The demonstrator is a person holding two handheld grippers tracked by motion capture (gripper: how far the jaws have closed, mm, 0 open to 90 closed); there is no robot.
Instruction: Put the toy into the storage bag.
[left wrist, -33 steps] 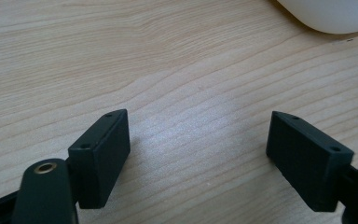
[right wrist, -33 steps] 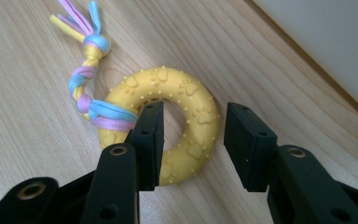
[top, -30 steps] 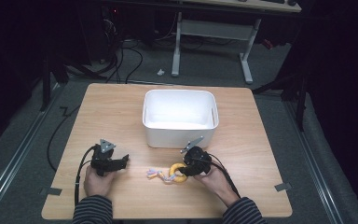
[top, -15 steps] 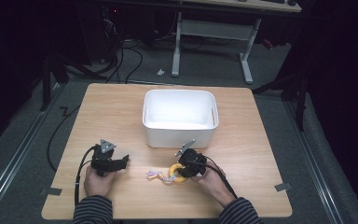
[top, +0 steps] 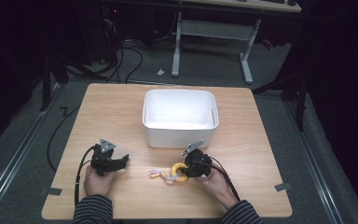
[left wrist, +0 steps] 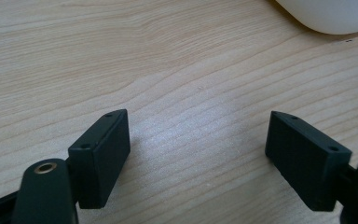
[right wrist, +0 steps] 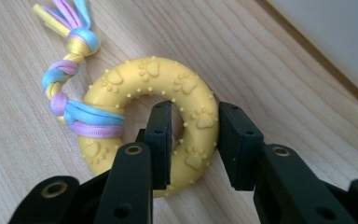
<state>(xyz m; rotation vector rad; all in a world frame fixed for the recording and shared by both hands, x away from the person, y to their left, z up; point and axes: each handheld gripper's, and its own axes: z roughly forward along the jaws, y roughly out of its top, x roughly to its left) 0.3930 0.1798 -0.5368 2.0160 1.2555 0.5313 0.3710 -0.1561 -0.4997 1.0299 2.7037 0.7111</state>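
wooden table (top: 121, 112) with a white bin (top: 180, 117) sitting around the middle, toward the far side. yellow ring toy (right wrist: 151, 123) with paw prints lying flat on the wood just in front of the bin, near the front edge, with a braided pastel rope (right wrist: 70, 70) knotted through it and trailing off to the left. right gripper (right wrist: 195, 135) clamped on the ring's near side, one jaw poking through the hole, the other on the outer edge. left gripper (left wrist: 198, 144) parked low over bare wood off to the left, well apart from the toy, jaws spread wide with nothing between them. bin's rounded corner peeking in at the top of the left gripper view.
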